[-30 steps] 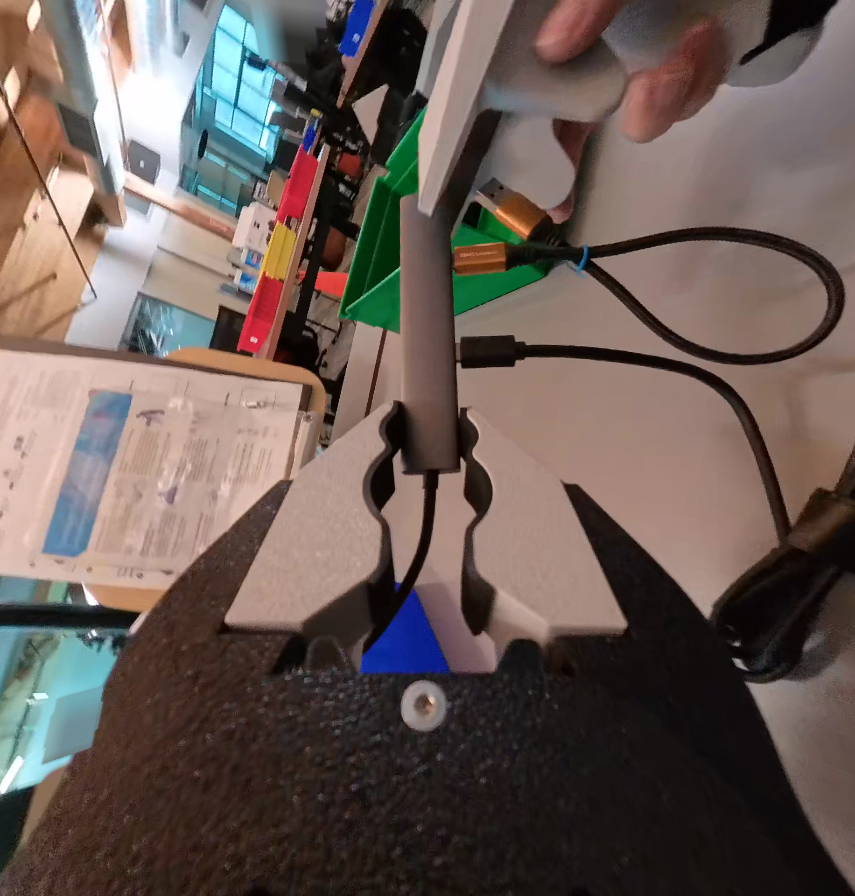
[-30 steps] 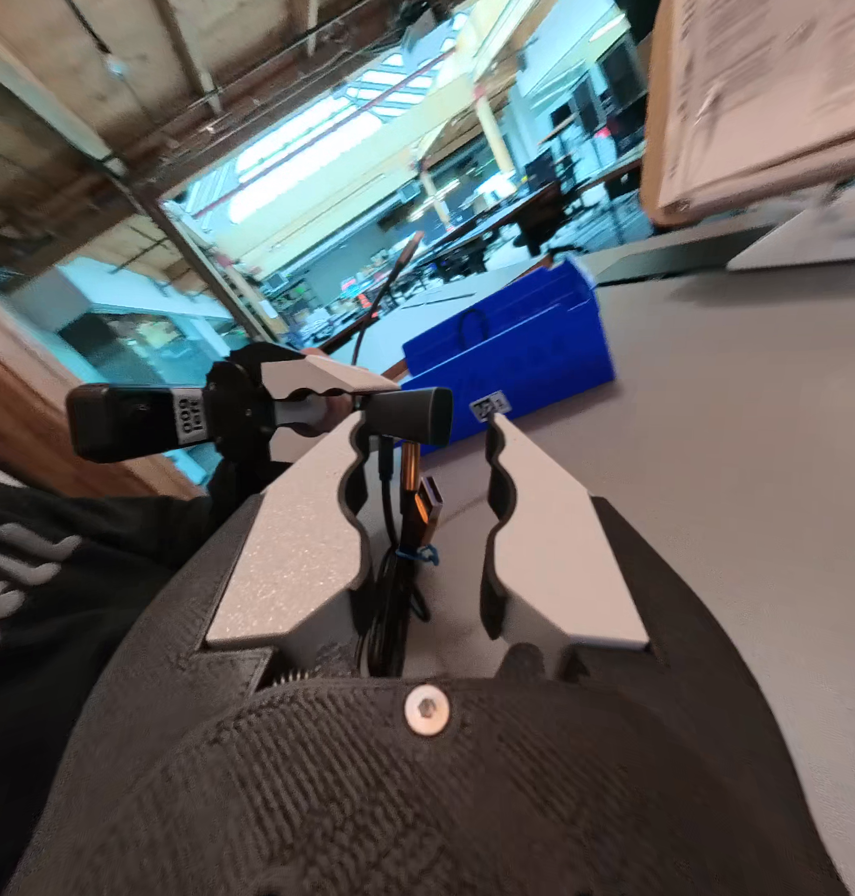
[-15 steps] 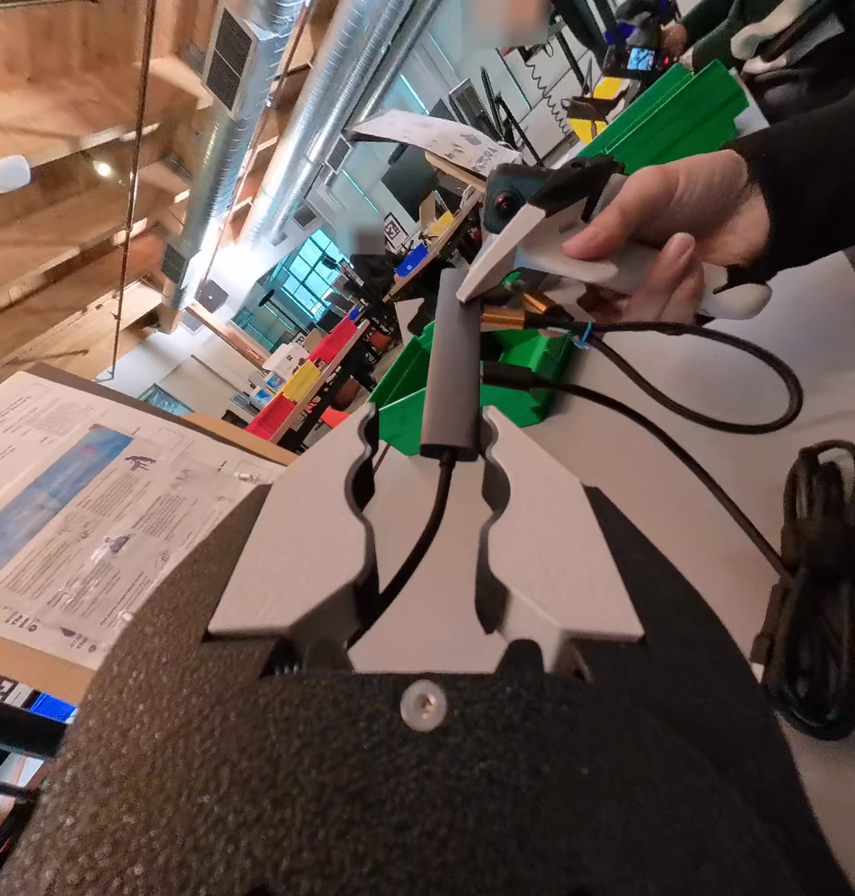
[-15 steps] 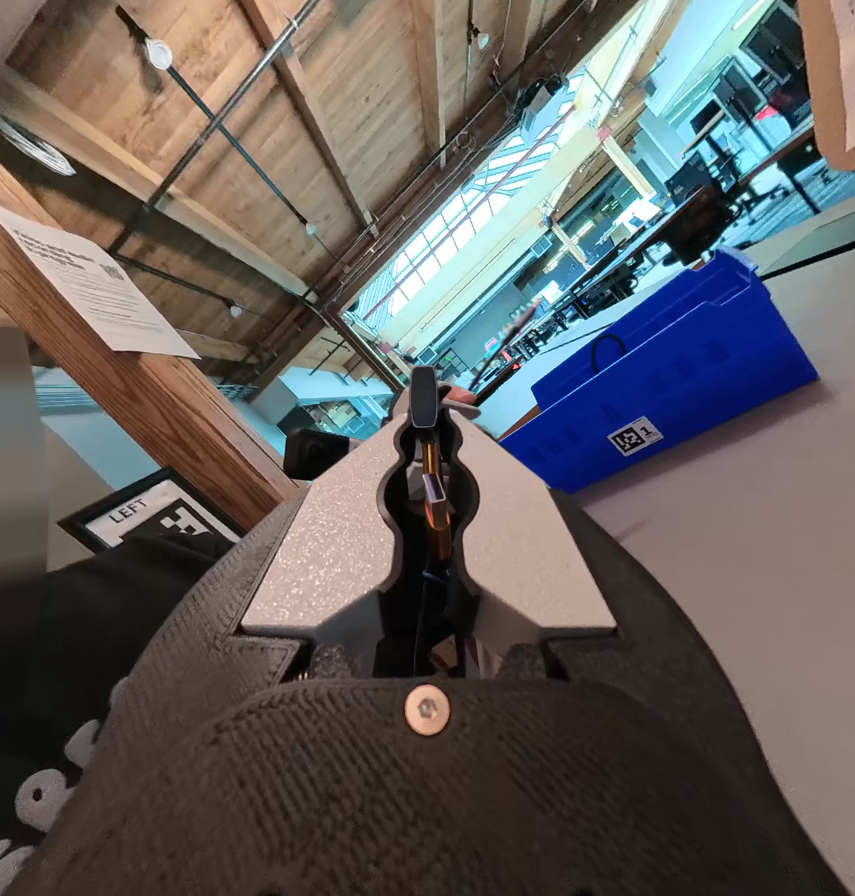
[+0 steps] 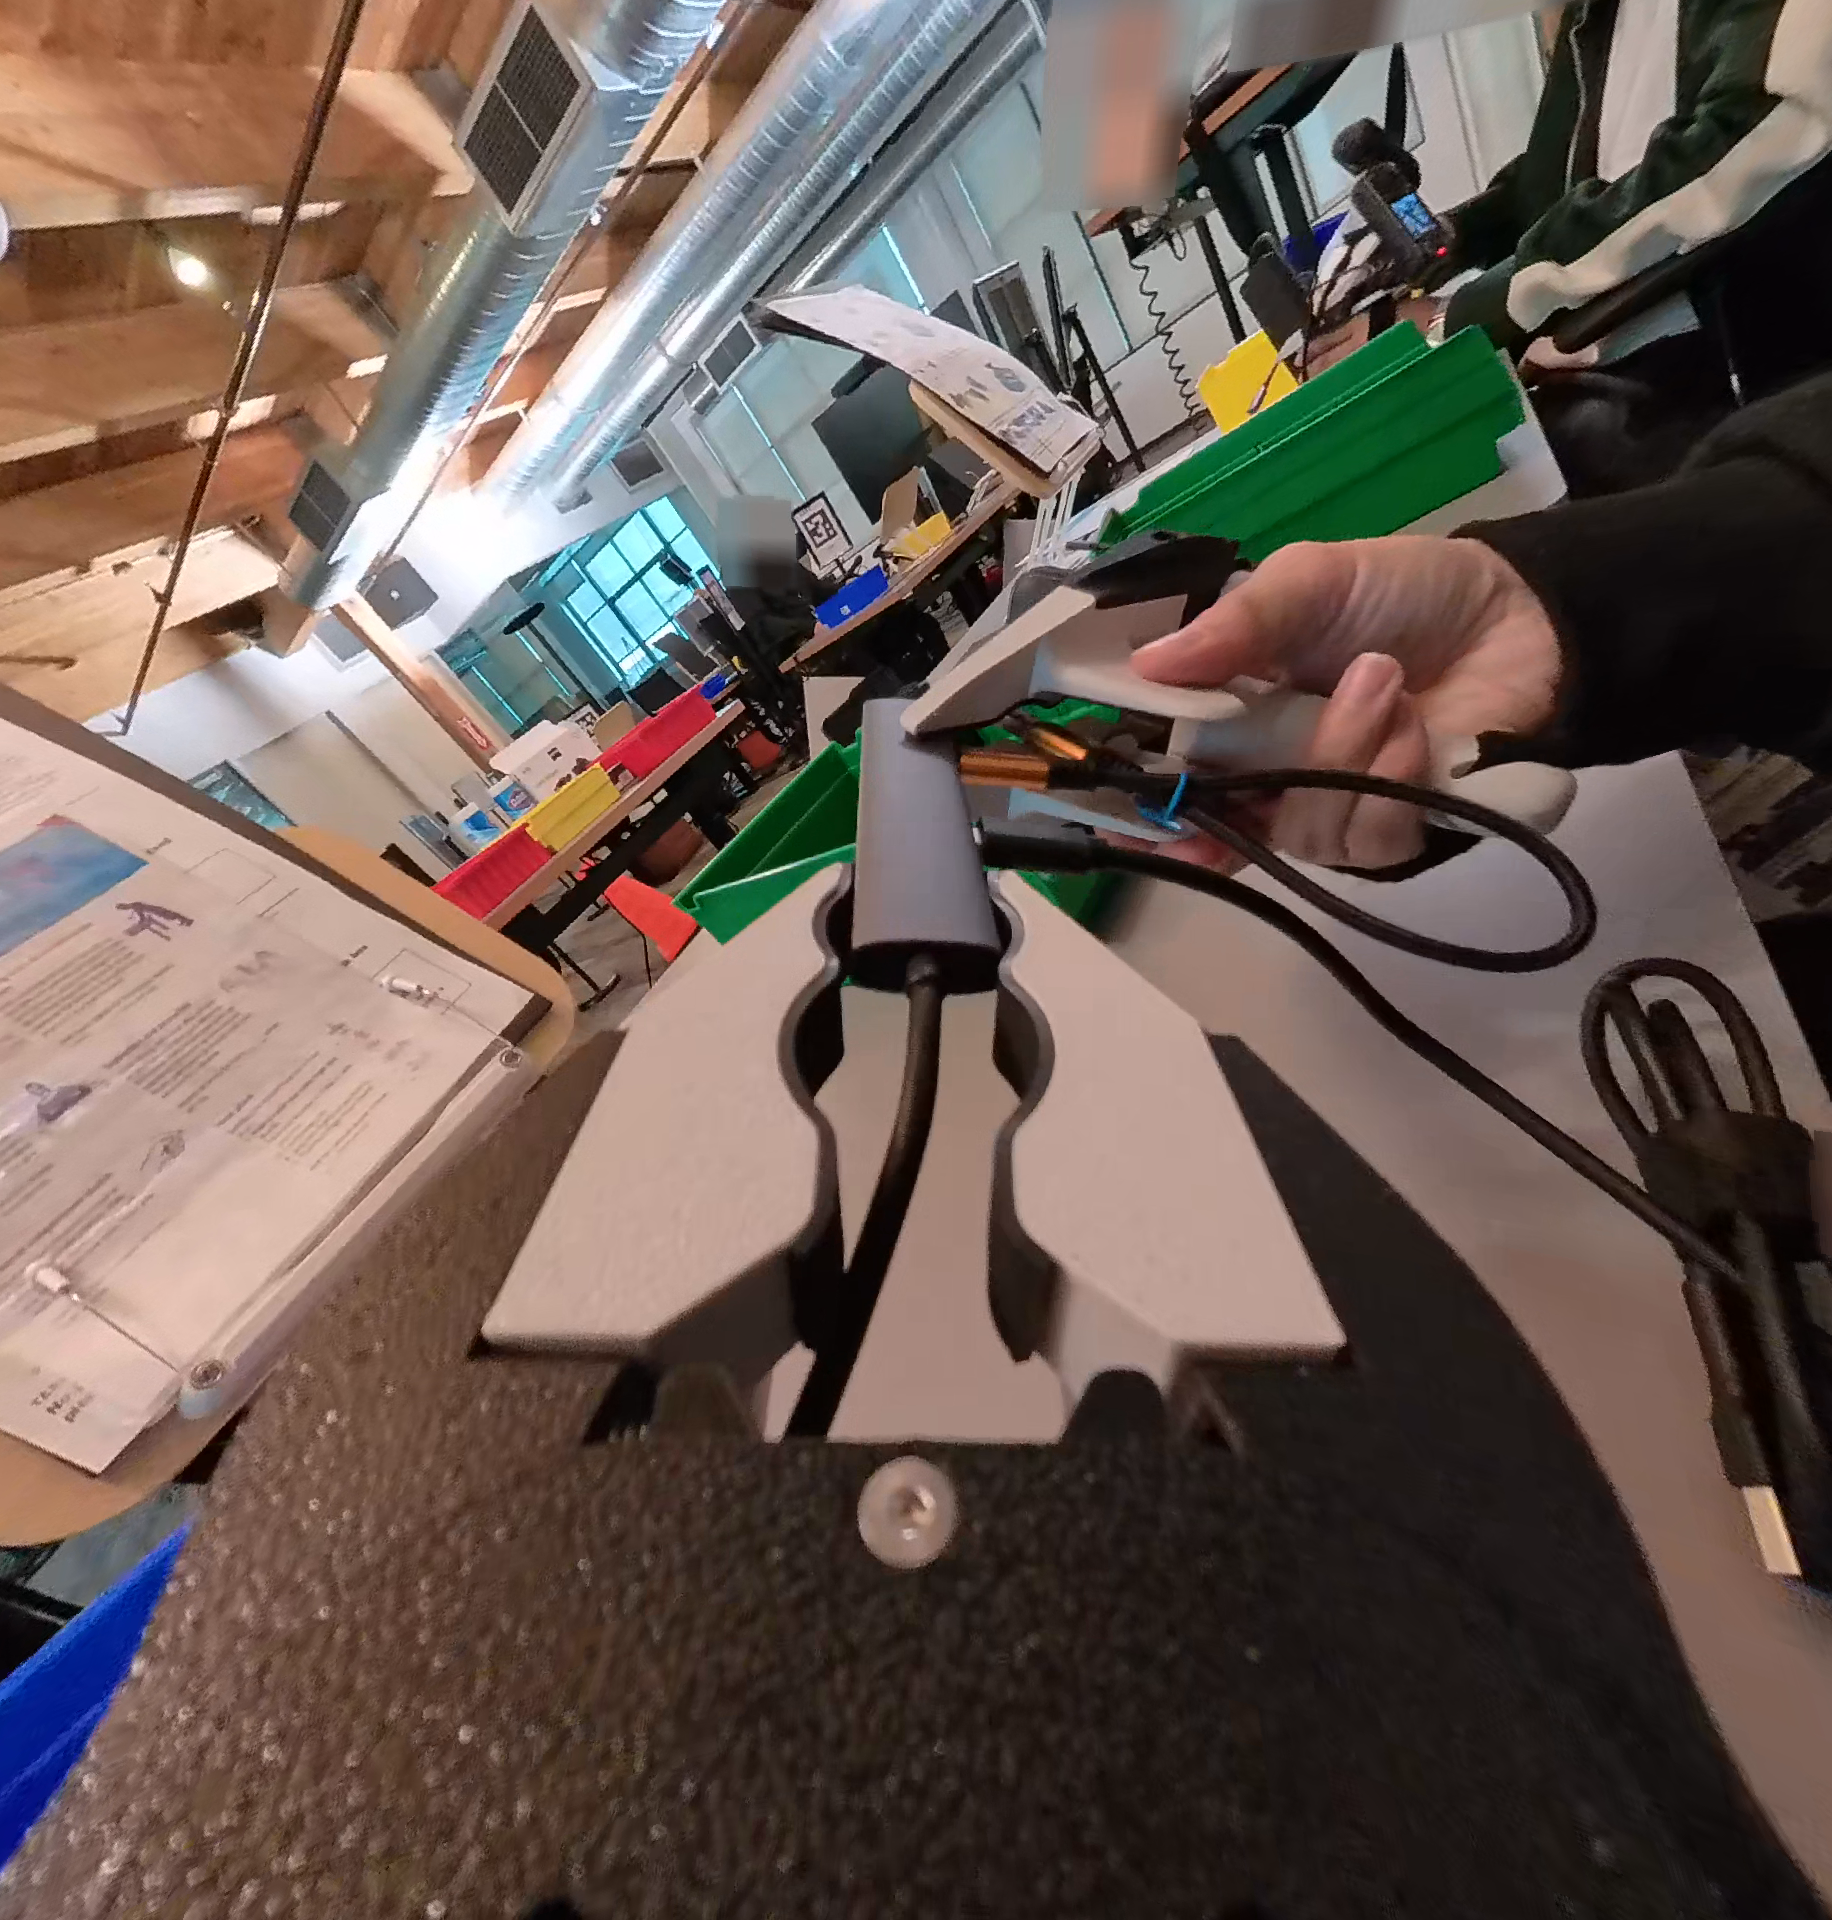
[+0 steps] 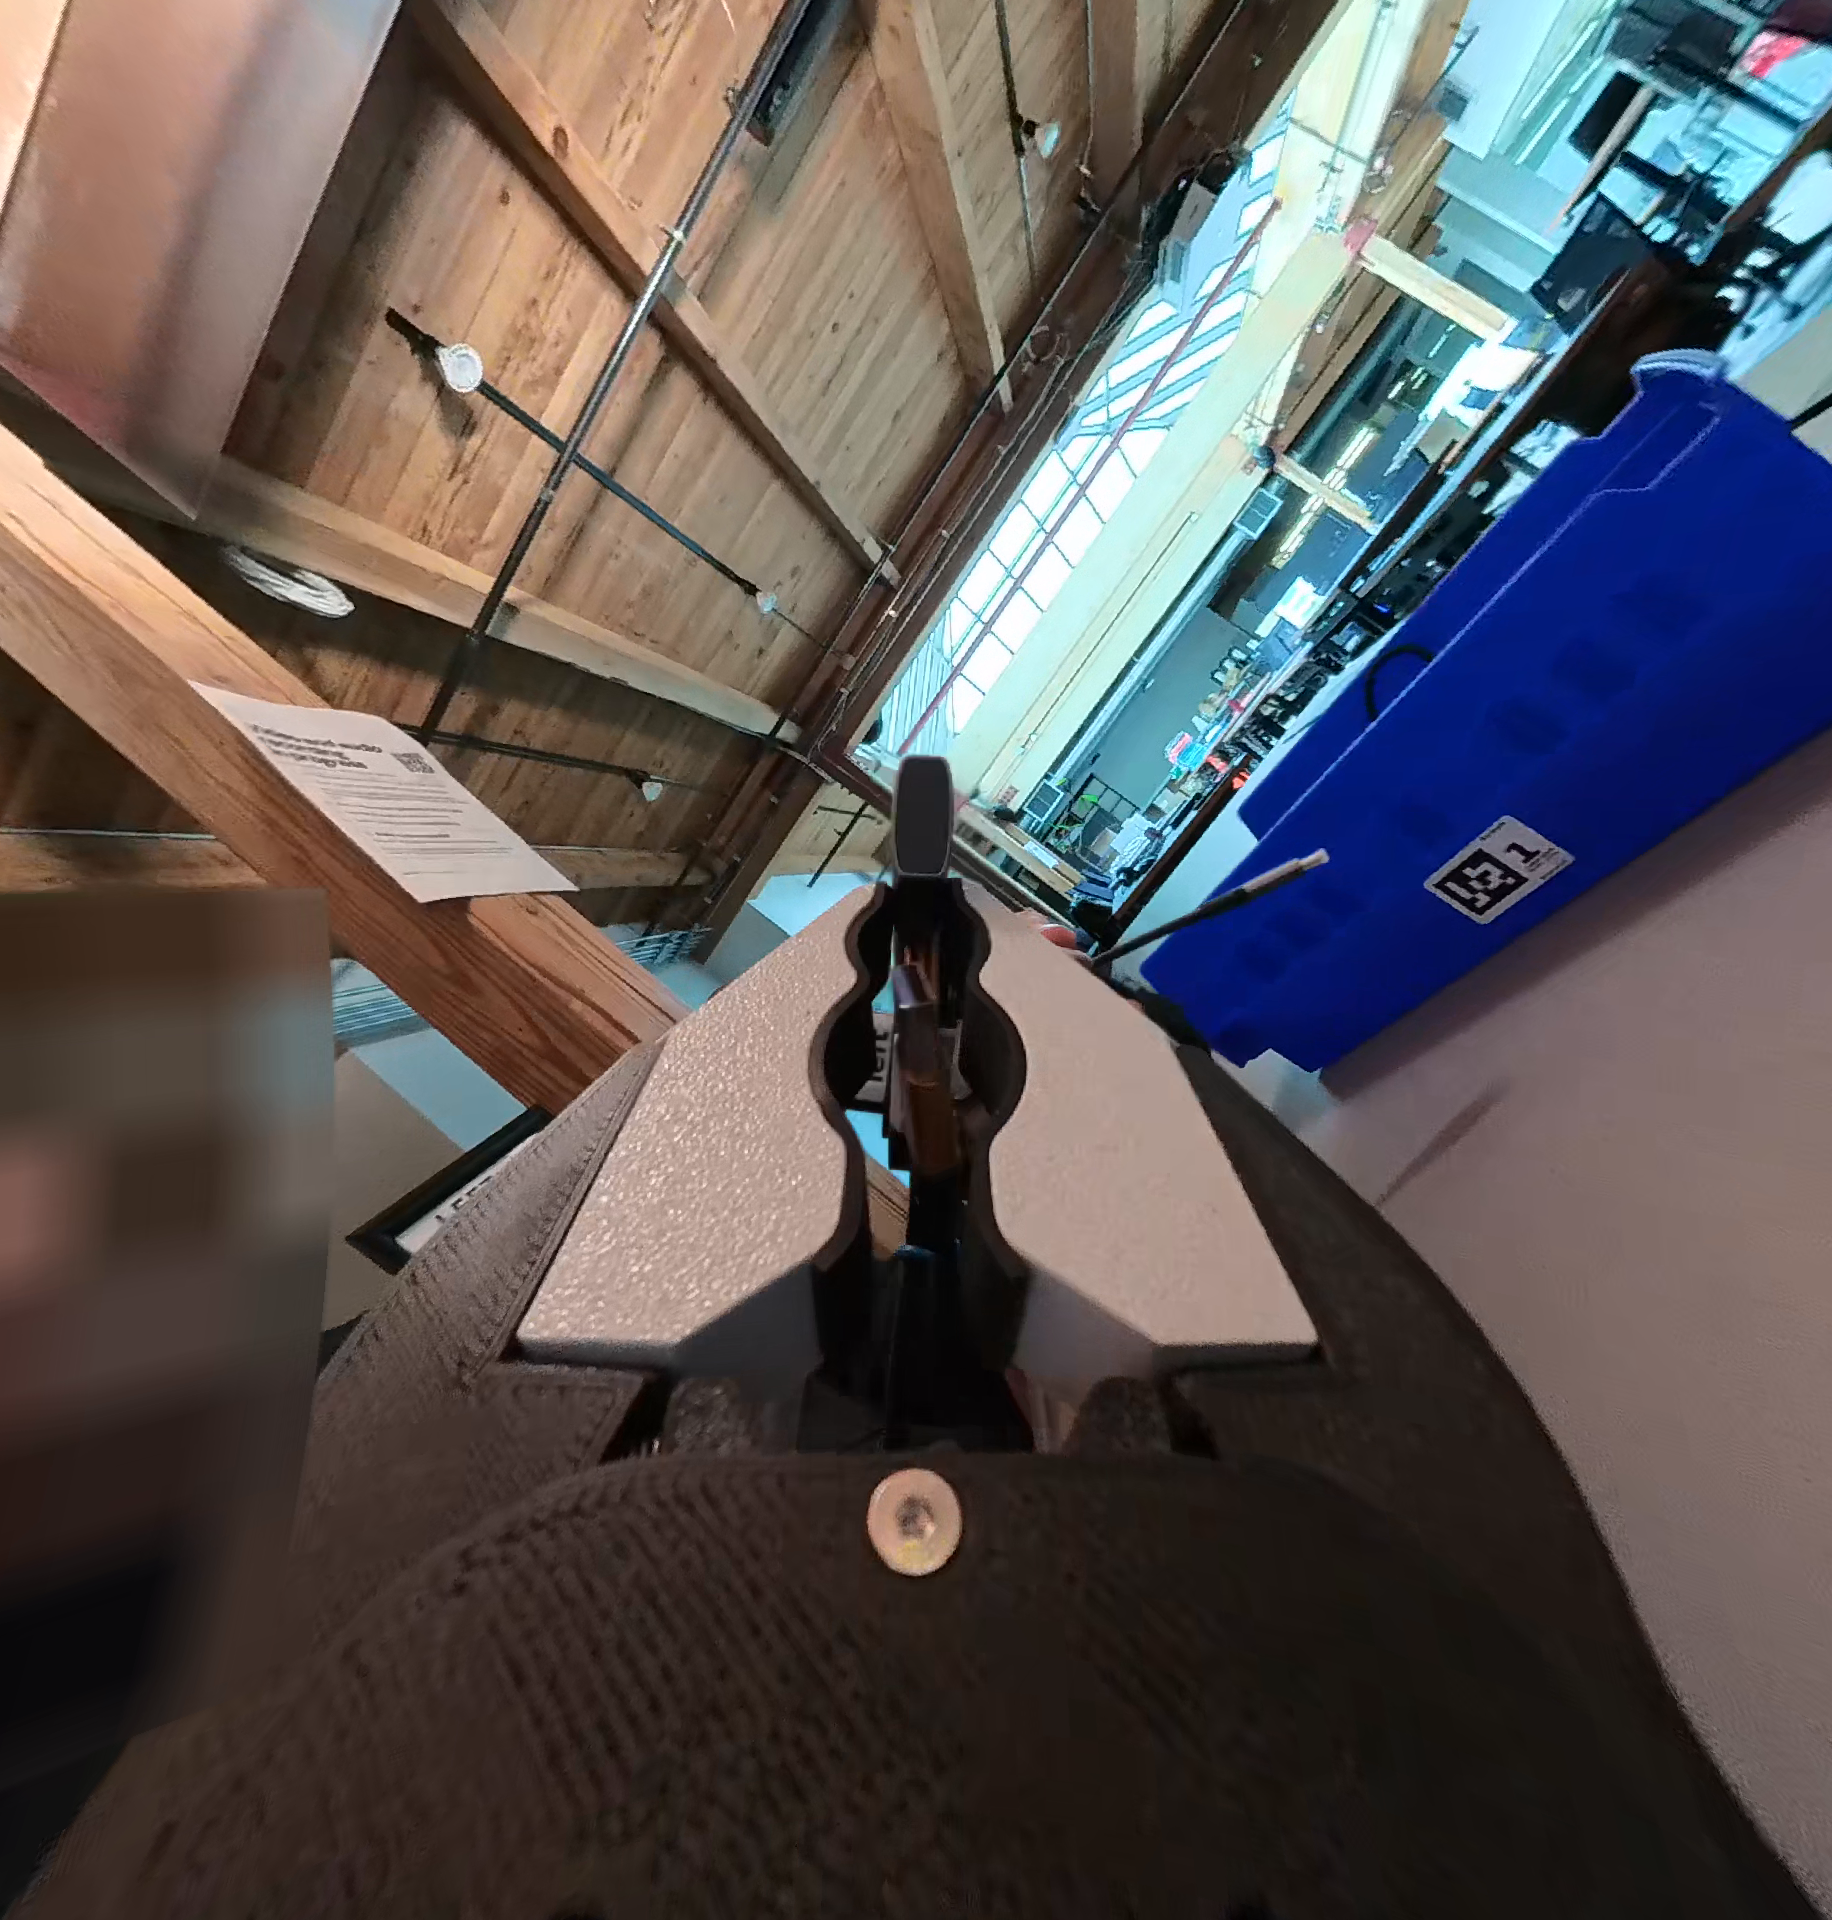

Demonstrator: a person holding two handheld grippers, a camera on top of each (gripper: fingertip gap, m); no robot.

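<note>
My left gripper (image 5: 922, 914) is shut on the near end of a dark grey USB hub (image 5: 917, 821), held up above the grey table (image 5: 1255, 997); the hub's own black lead runs back between my fingers. My right gripper (image 6: 917, 904) is shut on a gold USB plug (image 6: 927, 1091) of a black cable, right at the hub's end (image 6: 922, 816). In the left wrist view the right gripper (image 5: 927, 717), held by a hand, touches the hub's far side, with the gold plug (image 5: 1005, 769) against it. A second black plug (image 5: 1037, 854) sits in the hub's side.
A bundled black cable (image 5: 1722, 1195) lies on the table at the right. A green bin (image 5: 777, 852) stands behind the hub and a blue bin (image 6: 1566, 748) at the far side. A clipboard with a printed sheet (image 5: 164, 1039) stands at the left. A person in a green jacket (image 5: 1670, 156) is farther off. There is about 5 centimeters between the tips of the two grippers.
My right gripper went from open around the gold plug to shut on it. Both grippers tilted upward and the hub rose from the table.
</note>
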